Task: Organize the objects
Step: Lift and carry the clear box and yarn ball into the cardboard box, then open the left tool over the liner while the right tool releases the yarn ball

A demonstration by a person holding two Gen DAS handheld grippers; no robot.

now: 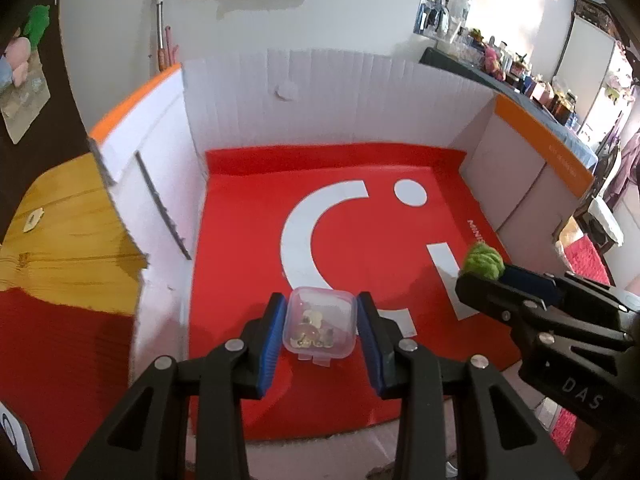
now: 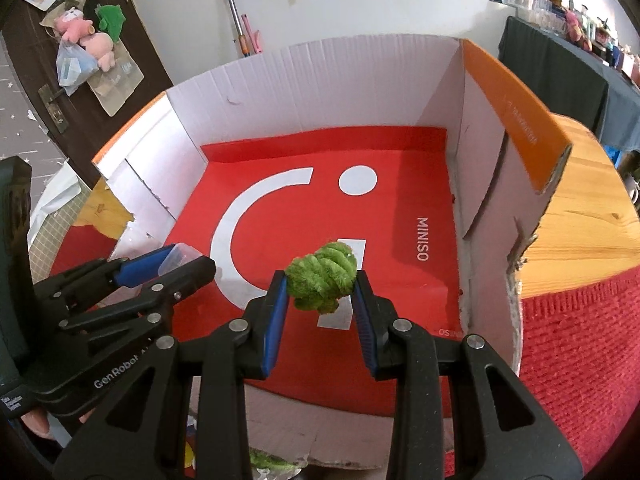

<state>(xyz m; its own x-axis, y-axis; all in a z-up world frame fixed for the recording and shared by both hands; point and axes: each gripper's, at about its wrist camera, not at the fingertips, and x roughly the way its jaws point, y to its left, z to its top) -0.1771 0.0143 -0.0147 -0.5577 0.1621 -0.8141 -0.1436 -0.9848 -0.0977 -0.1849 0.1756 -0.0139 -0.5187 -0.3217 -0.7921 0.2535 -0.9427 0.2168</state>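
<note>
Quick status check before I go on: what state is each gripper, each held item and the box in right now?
left gripper: shut on the clear plastic case, held over the box floor.
clear plastic case: lid closed, small items inside, gripped at its sides.
right gripper: shut on the green fuzzy ball.
green fuzzy ball: clamped between the blue pads, above the red liner.
cardboard box: open-topped, nothing lying on its red liner.

The right gripper (image 2: 320, 292) clamps a fuzzy green ball (image 2: 321, 277) above the red floor of an open white cardboard box (image 2: 320, 88), with the left gripper (image 2: 176, 262) beside it holding a clear plastic case (image 2: 180, 258).
</note>
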